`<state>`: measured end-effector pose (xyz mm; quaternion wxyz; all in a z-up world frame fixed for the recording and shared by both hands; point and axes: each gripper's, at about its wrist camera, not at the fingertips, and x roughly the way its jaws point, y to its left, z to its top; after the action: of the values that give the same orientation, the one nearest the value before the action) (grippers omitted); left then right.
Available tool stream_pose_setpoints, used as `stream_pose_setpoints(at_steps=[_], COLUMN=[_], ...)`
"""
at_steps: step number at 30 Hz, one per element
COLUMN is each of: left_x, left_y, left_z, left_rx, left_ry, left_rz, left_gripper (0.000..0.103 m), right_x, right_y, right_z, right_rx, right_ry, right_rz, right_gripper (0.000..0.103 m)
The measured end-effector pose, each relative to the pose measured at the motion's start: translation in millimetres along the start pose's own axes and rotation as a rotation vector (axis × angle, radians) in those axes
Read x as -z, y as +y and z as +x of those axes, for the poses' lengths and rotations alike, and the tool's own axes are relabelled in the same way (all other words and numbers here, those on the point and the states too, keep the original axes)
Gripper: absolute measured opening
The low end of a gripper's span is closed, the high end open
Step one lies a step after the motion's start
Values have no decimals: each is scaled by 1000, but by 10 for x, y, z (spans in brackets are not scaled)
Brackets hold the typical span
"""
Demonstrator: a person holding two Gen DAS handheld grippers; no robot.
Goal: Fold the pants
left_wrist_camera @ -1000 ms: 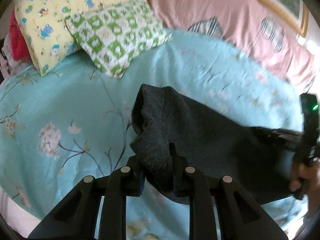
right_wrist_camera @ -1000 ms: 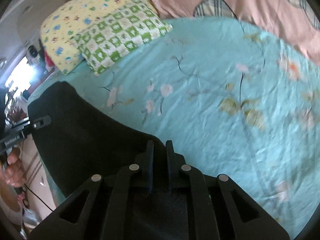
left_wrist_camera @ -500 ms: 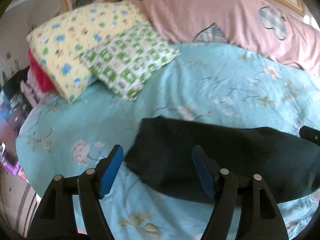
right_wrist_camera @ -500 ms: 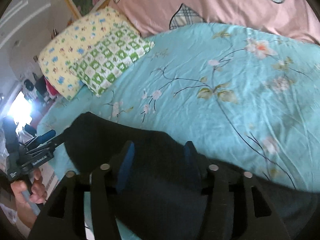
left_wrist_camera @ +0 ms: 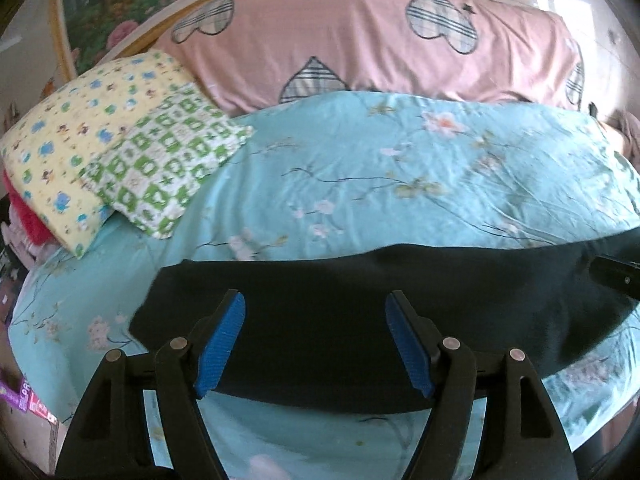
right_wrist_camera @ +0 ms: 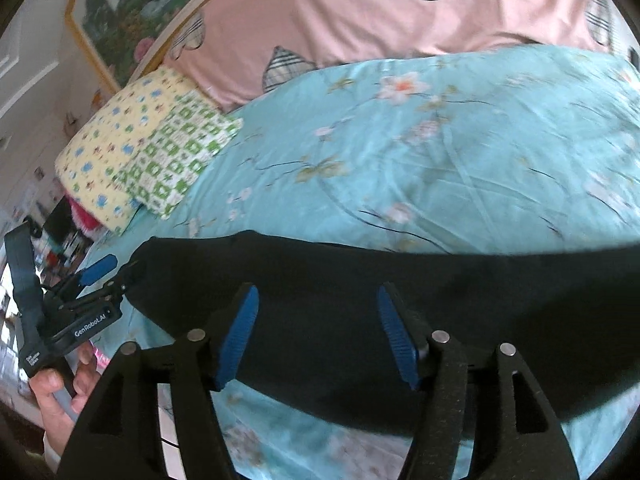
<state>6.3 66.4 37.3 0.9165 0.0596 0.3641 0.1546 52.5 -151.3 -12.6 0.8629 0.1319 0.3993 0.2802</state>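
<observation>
Left wrist view first: your left gripper (left_wrist_camera: 314, 340) stands with its jaws spread wide, blue pads (left_wrist_camera: 221, 344) bare and clear of the cloth. A second ago those jaws were pinched on a bunched corner of the dark pants (left_wrist_camera: 360, 300); they have just been opening, and nothing is gripped between them now. The pants show beyond and below the fingertips as a long flat band across the teal flowered bedspread (left_wrist_camera: 360, 168), where before they hung in a raised lump right at the pads.

From the right wrist view, your right gripper (right_wrist_camera: 318, 334) tells the same story. A second ago its jaws were nearly closed on the fabric; they have just been opening and now stand moderately wide, pads (right_wrist_camera: 238, 334) apart from the cloth. The pants lie under and ahead of the fingers, stretching off both sides of that view.

The pants look charcoal to black, smooth on top, with a rounded end on the left side, just by the tips of your left gripper as the right wrist camera sees it (right_wrist_camera: 104, 276). Your left hand (right_wrist_camera: 60, 392) wraps that gripper's handle. The near edge of the pants curves gently; whether it is one layer or a fold you cannot tell.

Well beyond both grippers, a yellow pillow (left_wrist_camera: 72, 140) and a green checked pillow (left_wrist_camera: 164, 160) rest against a pink pillow (left_wrist_camera: 360, 40).
</observation>
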Motion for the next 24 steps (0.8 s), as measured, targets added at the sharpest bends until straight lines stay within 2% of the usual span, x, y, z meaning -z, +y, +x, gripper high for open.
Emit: stream_pose_setpoints(at_steps=[7, 15, 24], left_x=[46, 46, -25], left_y=[-318, -627, -995], left_z=[9, 18, 40], left_rx=[64, 119, 170], left_ry=[25, 34, 36], left_rz=[40, 103, 158], left_gripper=[74, 74, 74], right_x=[130, 242, 366], right_y=[-269, -463, -728], right_z=[-290, -586, -880], right_rx=[67, 220, 259], right_ry=[-35, -74, -114], right_rz=[46, 35, 94], right_gripper=[64, 64, 65])
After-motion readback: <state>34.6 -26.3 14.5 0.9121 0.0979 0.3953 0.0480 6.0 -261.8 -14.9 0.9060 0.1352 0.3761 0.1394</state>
